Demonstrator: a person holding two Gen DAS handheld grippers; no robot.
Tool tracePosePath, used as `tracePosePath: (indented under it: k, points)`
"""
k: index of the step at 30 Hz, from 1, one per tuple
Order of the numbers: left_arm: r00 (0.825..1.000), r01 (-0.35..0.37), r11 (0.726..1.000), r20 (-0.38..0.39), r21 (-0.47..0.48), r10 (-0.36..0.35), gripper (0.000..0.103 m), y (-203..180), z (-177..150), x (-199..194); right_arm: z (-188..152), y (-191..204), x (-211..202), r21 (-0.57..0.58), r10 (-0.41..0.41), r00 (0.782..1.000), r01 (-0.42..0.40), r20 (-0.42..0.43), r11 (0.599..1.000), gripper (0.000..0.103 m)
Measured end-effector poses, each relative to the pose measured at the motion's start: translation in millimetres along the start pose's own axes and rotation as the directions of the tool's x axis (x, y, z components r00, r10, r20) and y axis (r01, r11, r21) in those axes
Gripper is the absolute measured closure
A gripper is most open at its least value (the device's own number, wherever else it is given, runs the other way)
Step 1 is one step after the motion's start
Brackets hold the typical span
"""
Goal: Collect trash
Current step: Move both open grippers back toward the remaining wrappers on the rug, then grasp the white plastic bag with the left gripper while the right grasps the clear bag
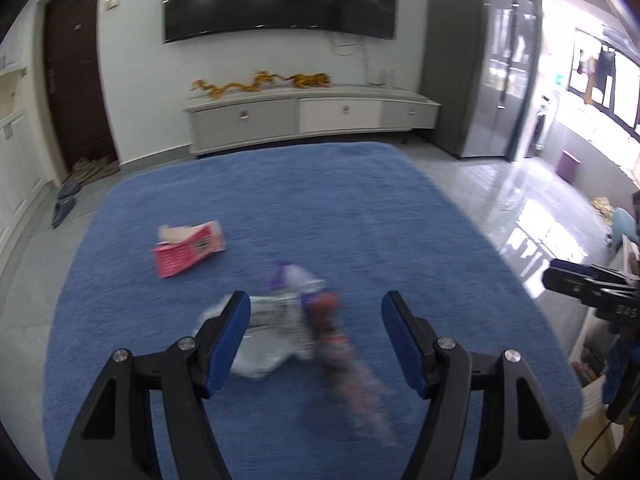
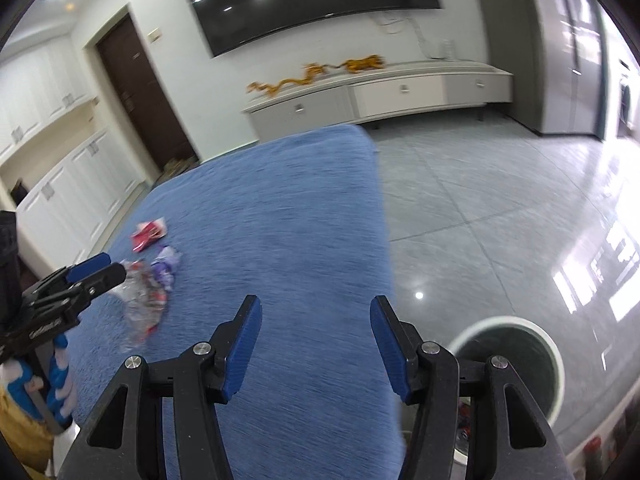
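A blue-covered table [image 1: 320, 200] holds the trash. A pink carton [image 1: 188, 248] lies open at the left. A heap of crumpled clear and white wrappers [image 1: 272, 324], with a purple wrapper [image 1: 290, 274] and a blurred red-orange one [image 1: 334, 332], lies just beyond my left gripper [image 1: 316, 304], which is open and empty above it. In the right wrist view the same carton [image 2: 148, 234] and heap [image 2: 144, 300] lie at the left, by the left gripper [image 2: 96, 270]. My right gripper [image 2: 316, 306] hangs open and empty over the table's right edge. A white-rimmed bin [image 2: 504, 320] stands on the floor below it.
Glossy grey floor tiles [image 2: 480, 200] spread to the right of the table. At the far wall stand a low white TV cabinet [image 1: 312, 116], a dark door [image 1: 76, 80] and a tall grey cupboard [image 1: 480, 60]. A small purple bin [image 1: 568, 164] sits near the bright window.
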State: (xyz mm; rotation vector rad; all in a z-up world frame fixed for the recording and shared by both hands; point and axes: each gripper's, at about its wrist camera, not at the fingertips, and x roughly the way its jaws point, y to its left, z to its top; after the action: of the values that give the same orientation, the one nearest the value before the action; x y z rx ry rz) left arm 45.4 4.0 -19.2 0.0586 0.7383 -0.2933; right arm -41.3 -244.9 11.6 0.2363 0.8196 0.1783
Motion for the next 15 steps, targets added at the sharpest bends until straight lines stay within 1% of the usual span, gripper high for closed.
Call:
tracePosePath:
  k: [3,7,12,15]
  points:
    - [0.999,-0.030,0.999,-0.015,-0.030,0.030,0.036,26.9,-5.6,5.5,4.3,21.1,15.9,-0.040,0.052,0.998,-0.053,-0.028,0.998,0.049]
    - [0.998,-0.038,0.998,-0.055,-0.048,0.035,0.036,48.9,-13.1,20.6,3.9,47.0,37.2,-0.065,0.122,0.989,-0.128,-0.085,0.990,0.049]
    - [0.994,-0.022,0.996,-0.109,-0.092,0.012,0.036,66.0,-25.7,42.2,3.2,83.9,59.5,-0.122,0.172,0.973,-0.191,-0.151,0.974,0.049]
    - [0.992,0.031,0.990,-0.120,-0.140,-0.048,0.036,76.1,-31.9,49.6,4.2,106.5,71.6,-0.161,0.199,0.963,-0.229,-0.183,0.960,0.047]
